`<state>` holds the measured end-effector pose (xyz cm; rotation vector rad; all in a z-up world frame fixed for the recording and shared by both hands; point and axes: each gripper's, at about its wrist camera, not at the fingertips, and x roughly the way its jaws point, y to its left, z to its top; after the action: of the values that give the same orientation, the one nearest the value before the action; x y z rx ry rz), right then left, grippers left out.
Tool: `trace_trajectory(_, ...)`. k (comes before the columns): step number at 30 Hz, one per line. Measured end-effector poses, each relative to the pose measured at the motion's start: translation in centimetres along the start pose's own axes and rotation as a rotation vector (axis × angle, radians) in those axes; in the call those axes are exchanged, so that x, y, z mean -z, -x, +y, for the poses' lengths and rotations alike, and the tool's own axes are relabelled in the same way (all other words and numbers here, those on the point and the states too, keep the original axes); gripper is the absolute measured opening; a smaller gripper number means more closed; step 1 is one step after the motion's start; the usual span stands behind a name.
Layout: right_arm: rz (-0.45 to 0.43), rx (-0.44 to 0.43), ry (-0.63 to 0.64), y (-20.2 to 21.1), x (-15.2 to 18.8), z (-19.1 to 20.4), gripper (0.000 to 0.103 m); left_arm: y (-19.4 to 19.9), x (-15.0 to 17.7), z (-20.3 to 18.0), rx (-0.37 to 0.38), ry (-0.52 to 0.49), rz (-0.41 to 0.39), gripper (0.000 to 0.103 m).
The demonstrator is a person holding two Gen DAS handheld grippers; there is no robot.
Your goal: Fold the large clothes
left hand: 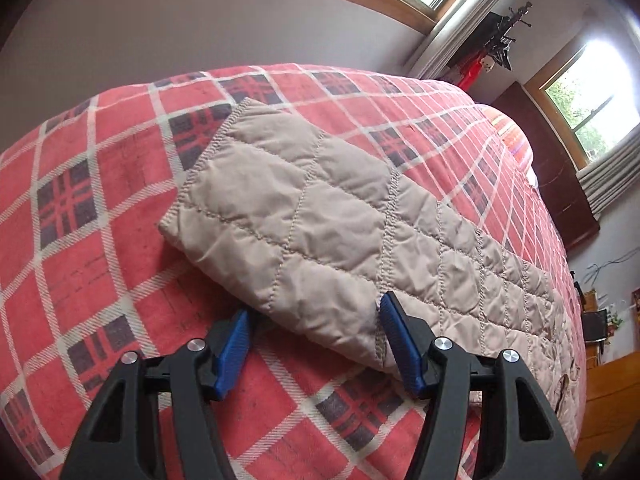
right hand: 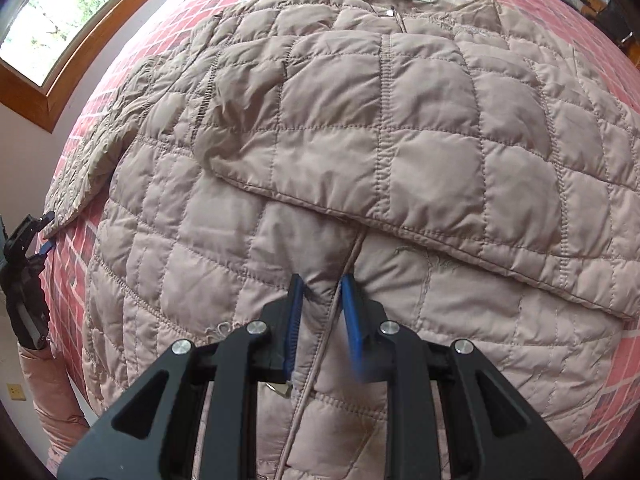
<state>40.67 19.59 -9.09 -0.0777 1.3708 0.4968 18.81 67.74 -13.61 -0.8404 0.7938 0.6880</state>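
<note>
A beige quilted jacket (right hand: 224,240) lies spread, front up, on a red plaid bedspread (right hand: 624,360). One sleeve (right hand: 400,152) is folded across its chest. My right gripper (right hand: 322,300) sits low on the jacket's front at the zipper line. Its blue pads (right hand: 294,320) stand close together with puckered fabric pinched between them. The other sleeve (left hand: 300,208) stretches out flat on the bedspread (left hand: 100,160). My left gripper (left hand: 316,328) is open at that sleeve's near edge, one pad on the fabric and the other beside it. The left gripper (right hand: 40,232) also shows at the bed's left side.
The wall runs close behind the bed's far edge. Windows (left hand: 588,92) and a dark wooden board (left hand: 552,168) stand at the right, with wooden furniture (left hand: 608,400) below. A person's pink sleeve (right hand: 48,392) is at the bed's left side.
</note>
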Motion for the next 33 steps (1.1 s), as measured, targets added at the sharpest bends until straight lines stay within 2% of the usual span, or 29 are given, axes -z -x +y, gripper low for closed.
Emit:
trace_trajectory(4, 0.010, 0.020, 0.000, -0.7, -0.5, 0.6, 0.022, -0.6, -0.5, -0.4, -0.048, -0.009, -0.020, 0.049)
trace_trajectory(6, 0.018, 0.054, 0.009, -0.9, -0.8, 1.3, 0.022, -0.7, -0.7, -0.8, -0.075, -0.031, -0.031, 0.039)
trace_trajectory(8, 0.023, 0.091, 0.027, -1.1, -0.8, 1.8, 0.022, -0.7, -0.8, -1.1, -0.074, -0.042, -0.036, 0.018)
trace_trajectory(11, 0.027, 0.114, 0.038, -1.4, -1.0, 2.8, 0.022, -0.4, -1.0, -1.9, -0.057, -0.042, -0.043, 0.009)
trace_trajectory(14, 0.027, 0.090, 0.026, -1.5, -1.0, 2.6, 0.022, 1.1, -0.7, -3.6, -0.032, -0.103, -0.101, 0.008)
trace_trajectory(17, 0.028, 0.052, 0.009, -1.4, -1.0, 1.5, 0.022, 2.8, 0.2, -6.5, -0.003, -0.188, -0.152, 0.007)
trace_trajectory(21, 0.020, 0.053, 0.012, -1.7, -1.4, 1.6, 0.022, 4.6, 2.2, -11.3, 0.057, -0.326, -0.203, 0.007)
trace_trajectory(29, 0.010, 0.044, 0.011, -0.7, -0.4, 0.9, 0.021, 5.4, 7.6, -19.8, 0.229, -0.515, -0.157, 0.007)
trace_trajectory(33, 0.009, 0.028, 0.009, -0.5, -0.2, 0.2, 0.021, 4.3, 10.4, -22.8, 0.267, -0.582, -0.105, 0.007)
